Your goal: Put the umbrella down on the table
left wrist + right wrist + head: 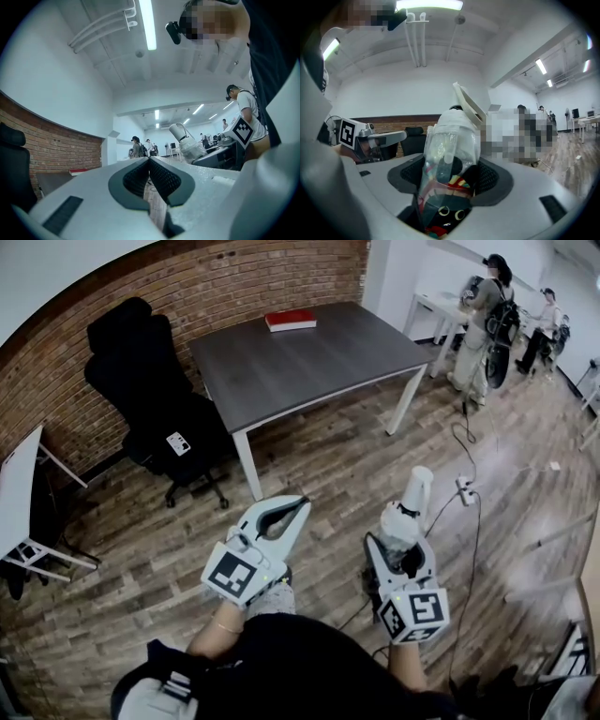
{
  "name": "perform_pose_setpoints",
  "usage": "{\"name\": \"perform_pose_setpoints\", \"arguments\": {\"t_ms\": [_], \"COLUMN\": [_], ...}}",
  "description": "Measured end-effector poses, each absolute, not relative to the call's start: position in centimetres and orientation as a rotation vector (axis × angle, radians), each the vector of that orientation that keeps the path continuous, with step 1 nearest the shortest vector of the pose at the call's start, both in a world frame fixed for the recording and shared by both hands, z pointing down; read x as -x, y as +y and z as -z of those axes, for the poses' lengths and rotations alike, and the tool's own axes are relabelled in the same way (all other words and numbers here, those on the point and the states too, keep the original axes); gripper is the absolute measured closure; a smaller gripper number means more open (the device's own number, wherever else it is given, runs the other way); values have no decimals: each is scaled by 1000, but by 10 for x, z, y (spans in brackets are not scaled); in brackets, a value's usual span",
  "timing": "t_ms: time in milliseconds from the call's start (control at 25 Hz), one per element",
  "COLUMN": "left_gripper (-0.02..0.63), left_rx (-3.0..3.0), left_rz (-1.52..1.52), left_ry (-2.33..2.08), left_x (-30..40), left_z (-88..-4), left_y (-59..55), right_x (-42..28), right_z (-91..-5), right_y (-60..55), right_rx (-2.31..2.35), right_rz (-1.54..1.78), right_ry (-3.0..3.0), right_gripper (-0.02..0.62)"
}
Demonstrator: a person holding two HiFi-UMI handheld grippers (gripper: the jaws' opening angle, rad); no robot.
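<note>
As both are held level side by side, right tool (400,540) grips the wrapped umbrella (415,491), left tool (298,505) closed, empty.

No word or number can be read anywhere. The cubes on the left gripper (298,506) and the right gripper (399,538) carry only black-and-white square patterns. The white tag (178,442) on the black chair (141,381) and the cover of the red book (291,320) are too small to read. The umbrella (450,140) shows coloured shapes, no letters.
</note>
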State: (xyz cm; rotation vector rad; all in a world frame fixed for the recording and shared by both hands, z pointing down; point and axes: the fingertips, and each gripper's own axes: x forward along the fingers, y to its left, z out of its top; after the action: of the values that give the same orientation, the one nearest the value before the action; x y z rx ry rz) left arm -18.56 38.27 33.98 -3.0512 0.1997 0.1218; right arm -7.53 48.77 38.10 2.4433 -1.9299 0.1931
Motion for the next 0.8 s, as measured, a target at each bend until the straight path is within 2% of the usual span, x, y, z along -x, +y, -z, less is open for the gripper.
{"name": "perform_pose_setpoints", "arguments": {"t_ms": [800], "left_gripper": [603], "left_rx": [3090], "left_rz": [-144], "left_ry": [150], "left_x": [124], "left_z": [-333], "left_y": [241], "right_x": [21], "right_z": [-374], "right_y": [352], "right_rx": [-2452], "right_rz": [-258], "right_ry": [-1868], "right_gripper": [310]}}
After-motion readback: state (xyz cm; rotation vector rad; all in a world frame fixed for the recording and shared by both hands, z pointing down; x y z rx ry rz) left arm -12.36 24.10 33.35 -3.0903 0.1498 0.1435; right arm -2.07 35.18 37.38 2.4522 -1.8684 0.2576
